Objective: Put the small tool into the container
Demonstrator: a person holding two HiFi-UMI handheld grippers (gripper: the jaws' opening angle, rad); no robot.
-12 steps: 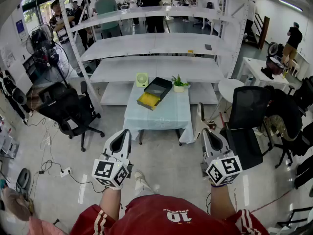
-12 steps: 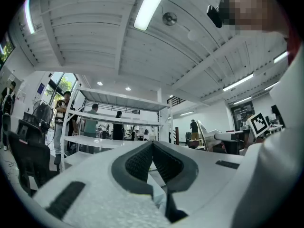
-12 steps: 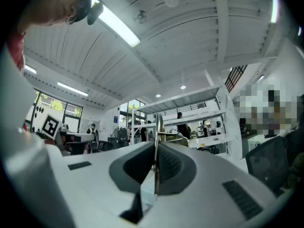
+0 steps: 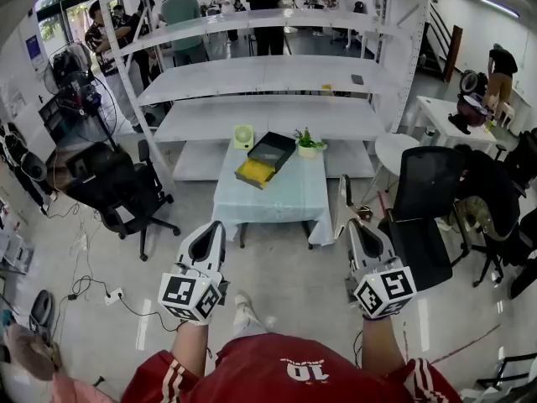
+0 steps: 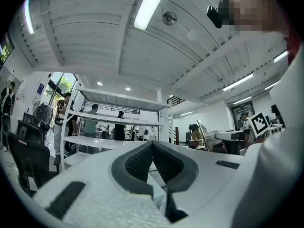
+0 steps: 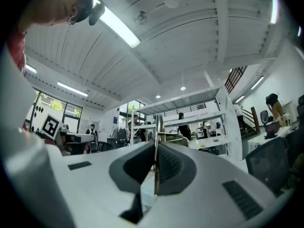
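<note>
Ahead, the container (image 4: 270,152) sits on the table (image 4: 281,201), well apart from the left gripper (image 4: 213,226) and right gripper (image 4: 355,224). Left gripper view: jaws pressed together, nothing between. Right gripper view: jaws clamped on the thin metal tool (image 6: 158,127).

A thin metal tool (image 6: 159,125) stands pinched in the right gripper (image 6: 156,148); the black container (image 4: 277,148) sits by the table's (image 4: 277,198) far edge.

The left tool (image 4: 215,227) and right tool (image 4: 353,227) are showing white shells, dark grey ribbed pads (image 5: 137,163) and black-and-white square markers. The small metal piece (image 6: 156,141) is gleaming silver. The container (image 4: 277,147) is showing black walls and a yellow inside. The surface (image 4: 268,200) is looking pale mint. The shirt (image 4: 277,376) is showing red with white stripes.
</note>
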